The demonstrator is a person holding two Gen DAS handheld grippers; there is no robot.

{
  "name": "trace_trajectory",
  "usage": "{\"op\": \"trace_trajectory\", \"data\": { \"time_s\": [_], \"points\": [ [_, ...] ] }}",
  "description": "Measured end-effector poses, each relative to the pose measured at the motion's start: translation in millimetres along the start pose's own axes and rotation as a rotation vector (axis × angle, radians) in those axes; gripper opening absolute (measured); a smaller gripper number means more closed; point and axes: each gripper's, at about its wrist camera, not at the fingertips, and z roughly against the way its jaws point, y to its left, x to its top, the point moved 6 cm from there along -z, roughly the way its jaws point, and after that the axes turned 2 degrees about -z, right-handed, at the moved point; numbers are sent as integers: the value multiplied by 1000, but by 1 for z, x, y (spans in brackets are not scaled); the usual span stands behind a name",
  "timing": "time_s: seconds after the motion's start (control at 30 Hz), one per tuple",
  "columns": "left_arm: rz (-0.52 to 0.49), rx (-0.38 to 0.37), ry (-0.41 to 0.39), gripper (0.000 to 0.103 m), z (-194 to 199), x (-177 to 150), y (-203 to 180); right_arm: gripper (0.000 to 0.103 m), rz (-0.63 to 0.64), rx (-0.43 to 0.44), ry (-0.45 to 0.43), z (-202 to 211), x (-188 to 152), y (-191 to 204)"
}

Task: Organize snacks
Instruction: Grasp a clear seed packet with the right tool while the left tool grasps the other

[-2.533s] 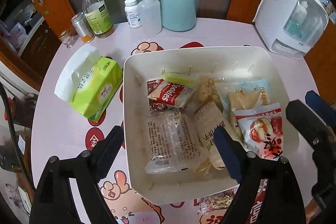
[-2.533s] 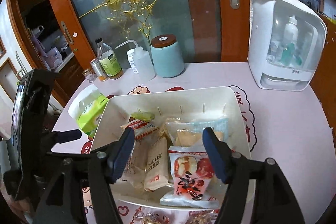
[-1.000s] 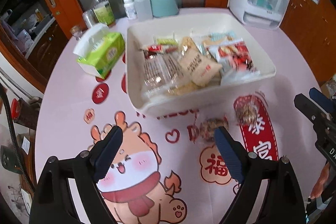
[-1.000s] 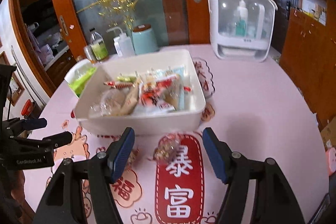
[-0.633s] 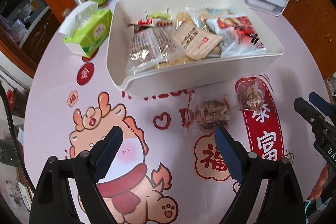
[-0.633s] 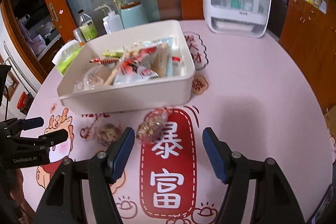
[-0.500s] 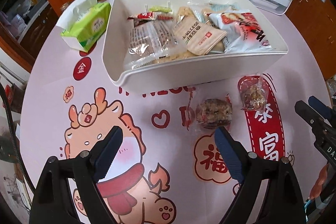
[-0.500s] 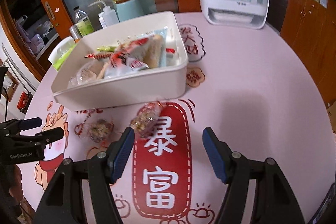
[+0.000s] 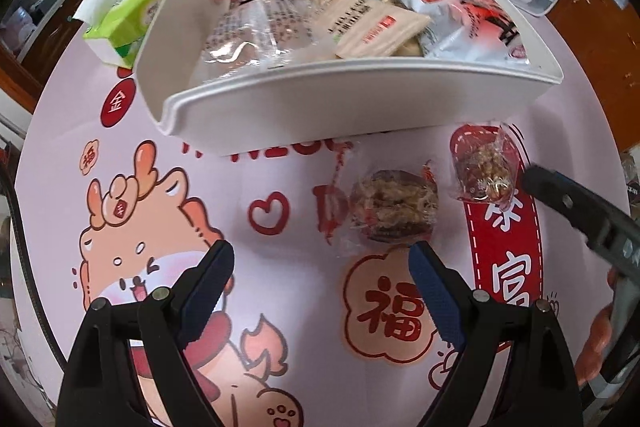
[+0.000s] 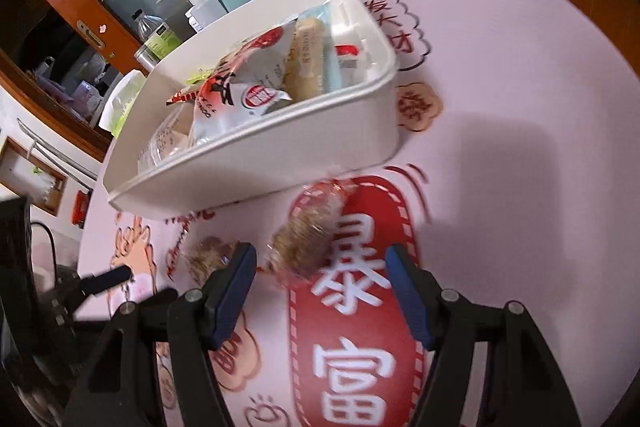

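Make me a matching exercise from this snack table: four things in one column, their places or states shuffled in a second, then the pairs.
Things:
1. white bin
2. round nut snack
3. tissue pack
4. left tongs

Places or states:
A. open, holding nothing
B. loose on the tablecloth, in front of the bin
C. filled with snack packets
D. beside the bin's left wall

Pairs: 1-C, 2-B, 3-D, 4-A

In the left wrist view, the tray (image 9: pixel 360 107) fills the upper middle of the frame, with many snack packs (image 9: pixel 360 23) in it. The tissue pack (image 9: pixel 124 15) sits at the upper left, just beside the tray. Below the tray, 2 wrapped snacks lie on the table (image 9: pixel 280 167): 1 (image 9: pixel 394 205) near the middle, 1 (image 9: pixel 484 167) to its right.
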Motion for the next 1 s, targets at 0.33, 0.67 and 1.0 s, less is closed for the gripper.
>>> {"op": "trace_trajectory", "data": {
  "time_s": [0.33, 0.67, 1.0],
  "points": [
    [0, -5, -4, 88, -7, 4, -11, 41, 17, 1, 101, -43, 0, 13],
    [43, -66, 31, 88, -29, 16, -24, 40, 0, -30, 82, -27, -12, -8],
    [78, -65, 57, 88, -56, 28, -42, 40, 20, -65, 65, -16, -23, -17]
  ]
}}
